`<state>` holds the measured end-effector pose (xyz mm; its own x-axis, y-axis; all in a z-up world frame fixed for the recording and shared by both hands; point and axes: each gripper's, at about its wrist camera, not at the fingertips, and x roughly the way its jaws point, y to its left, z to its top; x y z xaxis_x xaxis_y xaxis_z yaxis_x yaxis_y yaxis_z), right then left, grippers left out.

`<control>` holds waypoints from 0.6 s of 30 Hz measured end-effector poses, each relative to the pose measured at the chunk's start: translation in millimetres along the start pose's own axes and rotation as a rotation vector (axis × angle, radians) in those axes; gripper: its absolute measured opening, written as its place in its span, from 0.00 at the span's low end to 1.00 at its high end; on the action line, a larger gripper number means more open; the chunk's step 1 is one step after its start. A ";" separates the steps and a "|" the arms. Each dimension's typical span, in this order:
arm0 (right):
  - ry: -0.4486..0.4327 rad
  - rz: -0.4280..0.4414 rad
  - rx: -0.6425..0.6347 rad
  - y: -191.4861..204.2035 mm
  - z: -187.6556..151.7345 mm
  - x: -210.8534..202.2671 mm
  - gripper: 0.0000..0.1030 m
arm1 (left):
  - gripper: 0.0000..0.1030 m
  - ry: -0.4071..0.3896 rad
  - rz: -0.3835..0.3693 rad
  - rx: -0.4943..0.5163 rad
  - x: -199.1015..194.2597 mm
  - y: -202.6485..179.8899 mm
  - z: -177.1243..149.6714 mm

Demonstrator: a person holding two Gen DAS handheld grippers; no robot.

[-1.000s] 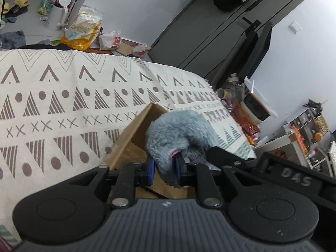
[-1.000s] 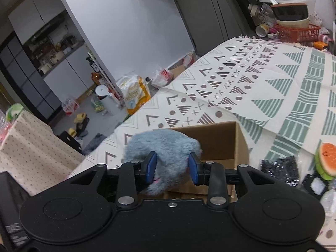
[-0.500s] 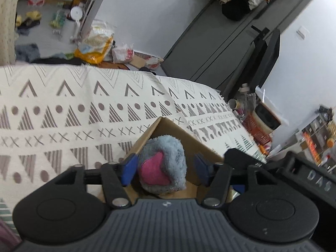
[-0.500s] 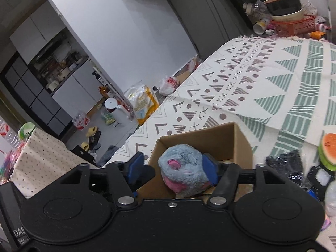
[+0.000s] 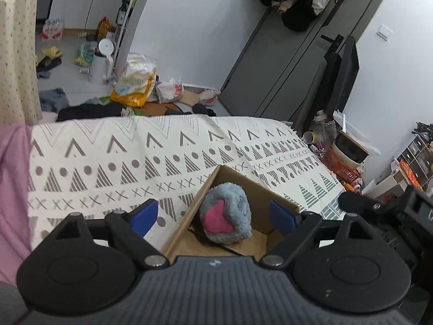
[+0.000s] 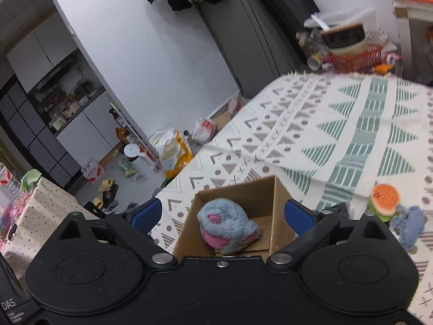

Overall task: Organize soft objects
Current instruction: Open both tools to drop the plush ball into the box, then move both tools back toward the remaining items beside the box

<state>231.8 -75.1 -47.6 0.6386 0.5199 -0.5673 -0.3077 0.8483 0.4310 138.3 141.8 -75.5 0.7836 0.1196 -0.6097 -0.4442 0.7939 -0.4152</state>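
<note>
both grippers spread wide, nothing between the fingers on either. left gripper [image 5: 213,216] sits above the near edge of the cardboard box [image 5: 238,178], its blue pads one on each side of the box opening; same for the right gripper [image 6: 223,212], blue pads flanking the box [image 6: 235,192] from its side. grey-blue plush toy [image 5: 226,214] with pink patches lies inside the box on the bottom, free of both grippers, leaning toward the box's left wall in the left wrist view; right wrist view shows it [image 6: 227,226] sitting low in the box with bare cardboard floor to its right. box is open-topped and stands on the patterned cloth [image 5: 135,157], cream with grey triangles, dots and crosses, green triangle bands further over [image 6: 365,124]. on the cloth to the right of the box in the right wrist view: a burger-shaped plush [image 6: 384,199], touching or just beside a blue fuzzy item [image 6: 411,227], and a dark fuzzy piece [image 6: 338,208] partly hidden behind the right finger; can't tell what those last two are. part of the right gripper body shows at the right edge of the left wrist view. right wrist frame is a bit motion-blurred at the far edge of the cloth. floor beyond the cloth edge is cluttered with bags, a white kettle [image 5: 101,63] and yellow slippers [image 5: 51,52].
</note>
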 end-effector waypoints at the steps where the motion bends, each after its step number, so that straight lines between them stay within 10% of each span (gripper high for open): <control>1: -0.006 -0.002 -0.003 1.0 0.4 -3.6 0.96 | 0.86 -0.001 0.002 0.006 -4.1 -0.3 0.4; 18: -0.063 -0.066 -0.058 -7.5 -0.4 -64.5 1.00 | 0.95 -0.025 -0.045 0.149 -61.3 -23.8 3.5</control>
<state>192.6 -115.0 -14.5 0.7013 0.4570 -0.5471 -0.3027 0.8858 0.3518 102.4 117.7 -25.9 0.8123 0.0953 -0.5754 -0.3407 0.8782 -0.3355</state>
